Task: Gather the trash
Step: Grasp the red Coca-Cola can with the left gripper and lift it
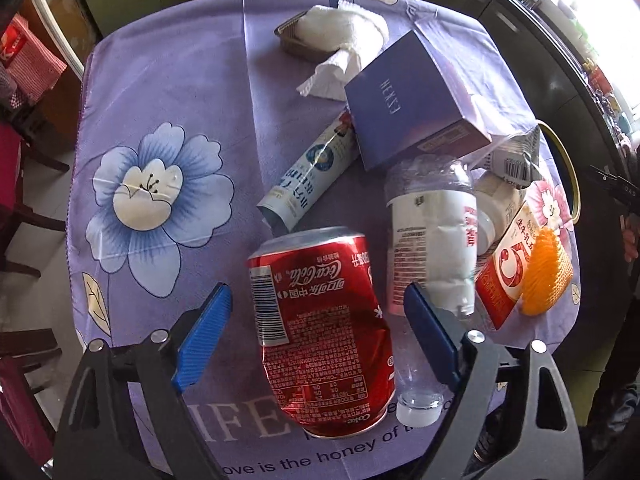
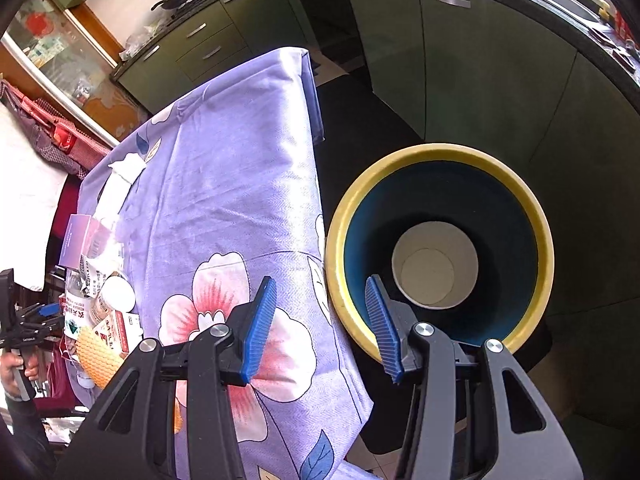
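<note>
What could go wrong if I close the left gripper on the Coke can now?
1. The left gripper is open around the dented Coke can, but its right finger lies over the clear plastic bottle beside it, so closing may pinch or shove the bottle.
2. The can's crumpled side might slip between the pads.

**Trash heaped on the counter, bin beside it**

A dented red cola can (image 1: 320,332) lies at lower centre, a clear crushed bottle (image 1: 432,264) touching its right side. Above: a squeezed tube (image 1: 308,176), purple box (image 1: 412,100), crumpled tissue (image 1: 344,40). The yellow-rimmed bin (image 2: 440,152) holds a paper cup (image 2: 434,266).
</note>
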